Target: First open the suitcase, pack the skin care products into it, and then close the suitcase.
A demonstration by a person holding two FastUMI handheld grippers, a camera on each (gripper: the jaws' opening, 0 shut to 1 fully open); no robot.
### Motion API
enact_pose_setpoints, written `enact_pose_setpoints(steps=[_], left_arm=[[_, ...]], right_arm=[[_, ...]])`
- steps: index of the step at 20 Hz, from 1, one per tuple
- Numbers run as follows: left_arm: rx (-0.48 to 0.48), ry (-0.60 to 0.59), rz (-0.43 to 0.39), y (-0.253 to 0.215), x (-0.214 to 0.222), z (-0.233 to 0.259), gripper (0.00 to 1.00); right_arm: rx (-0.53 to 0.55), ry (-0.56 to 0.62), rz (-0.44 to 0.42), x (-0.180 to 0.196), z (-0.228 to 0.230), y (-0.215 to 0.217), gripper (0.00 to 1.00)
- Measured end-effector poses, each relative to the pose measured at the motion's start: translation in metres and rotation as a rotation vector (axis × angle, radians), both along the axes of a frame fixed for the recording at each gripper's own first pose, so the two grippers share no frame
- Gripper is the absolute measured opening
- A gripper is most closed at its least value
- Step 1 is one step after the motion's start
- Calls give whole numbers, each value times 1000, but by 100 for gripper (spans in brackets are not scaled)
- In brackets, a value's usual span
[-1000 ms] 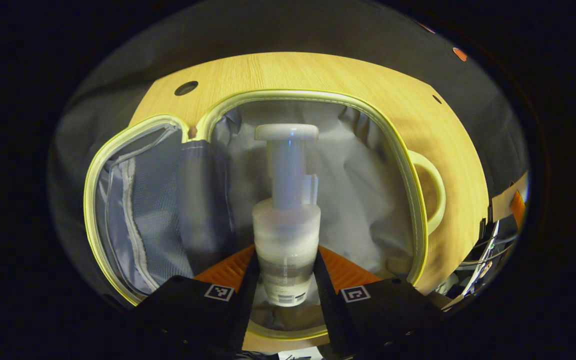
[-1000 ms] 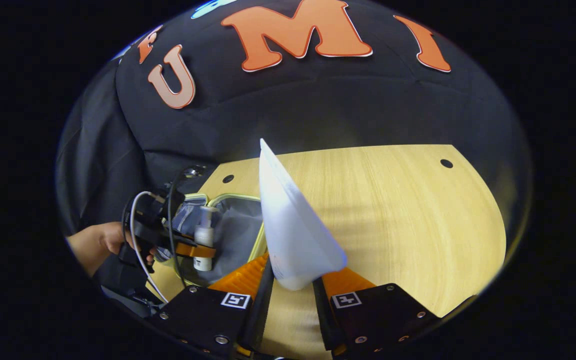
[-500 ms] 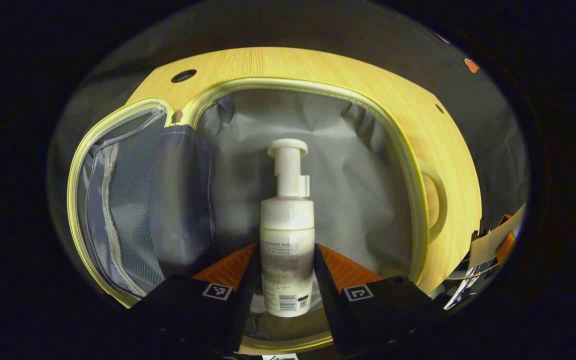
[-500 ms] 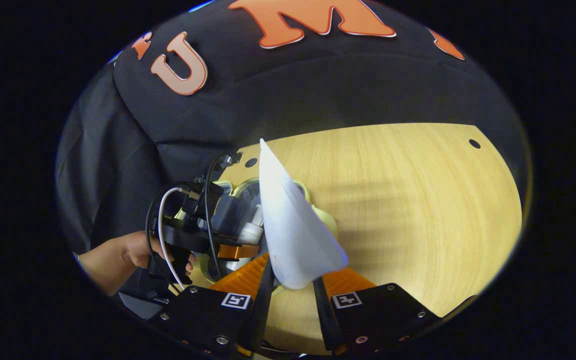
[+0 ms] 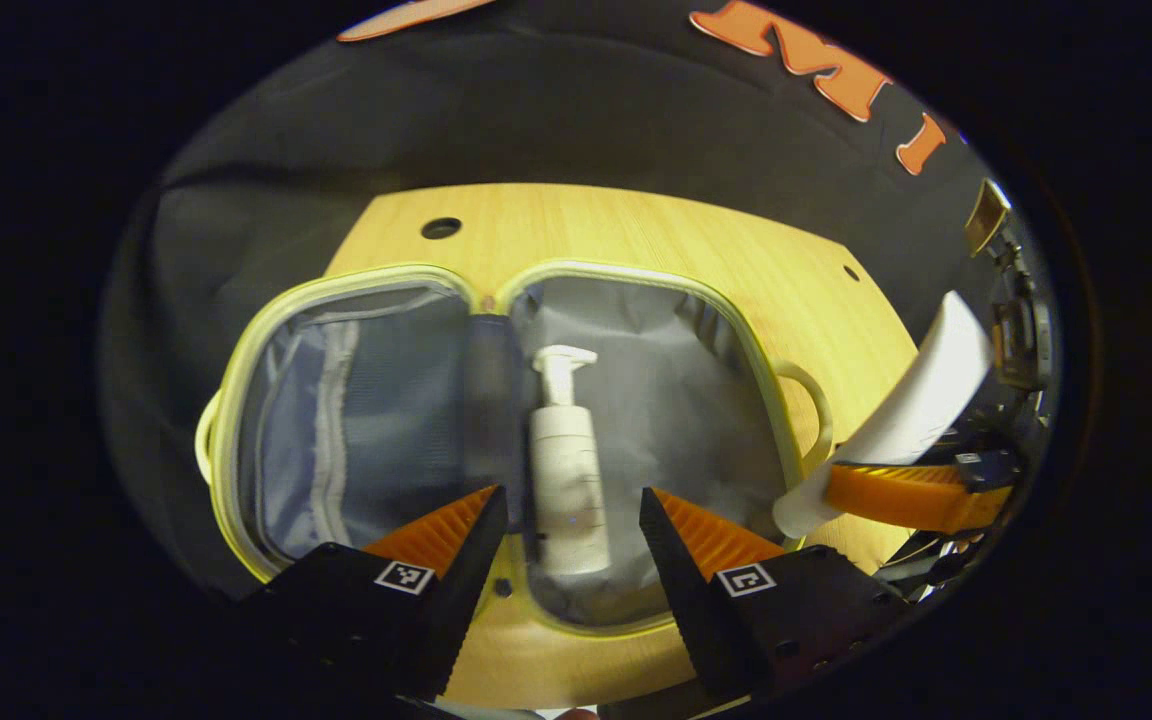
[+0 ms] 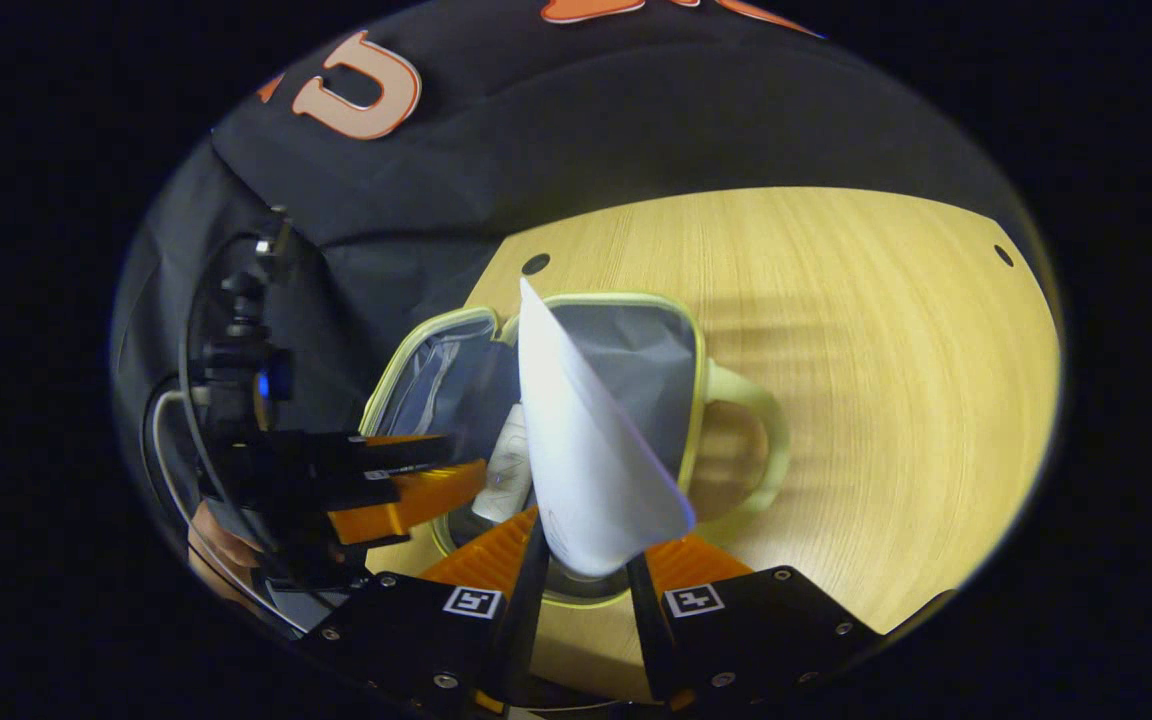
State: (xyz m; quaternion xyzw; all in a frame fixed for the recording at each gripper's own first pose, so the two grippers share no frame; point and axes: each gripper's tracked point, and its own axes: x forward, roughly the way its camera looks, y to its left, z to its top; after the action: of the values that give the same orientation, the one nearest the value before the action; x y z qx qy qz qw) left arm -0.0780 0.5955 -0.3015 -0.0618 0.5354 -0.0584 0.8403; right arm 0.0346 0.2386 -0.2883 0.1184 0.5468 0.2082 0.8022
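The suitcase (image 5: pixel 626 300) lies open on the desk (image 5: pixel 636 225), soft-lined and likely floppy, its handle the surest hold. A pump bottle (image 5: pixel 568 470) lies in the right half, stiff and probably slick; the left gripper (image 5: pixel 568 520) stands apart above it. The right gripper (image 6: pixel 584 555) is clamped on a light, squashy white tube (image 6: pixel 586 450), best held low, which hides part of the bottle.

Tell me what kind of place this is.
Likely a staged recording booth, not a home: a black cloth wall drapes behind a wooden table, which carries an open suitcase, and two handheld grippers, left and right, work over it.
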Motion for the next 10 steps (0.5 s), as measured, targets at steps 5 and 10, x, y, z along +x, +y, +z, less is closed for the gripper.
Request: enact_pose_setpoints(steps=[5, 10], left_arm=[[80, -61, 155, 65, -12, 31, 87], [128, -91, 382, 127, -49, 60, 88]], right_arm=[[-62, 121, 22, -10, -39, 12, 45], [-77, 188, -23, 6, -68, 26, 45]])
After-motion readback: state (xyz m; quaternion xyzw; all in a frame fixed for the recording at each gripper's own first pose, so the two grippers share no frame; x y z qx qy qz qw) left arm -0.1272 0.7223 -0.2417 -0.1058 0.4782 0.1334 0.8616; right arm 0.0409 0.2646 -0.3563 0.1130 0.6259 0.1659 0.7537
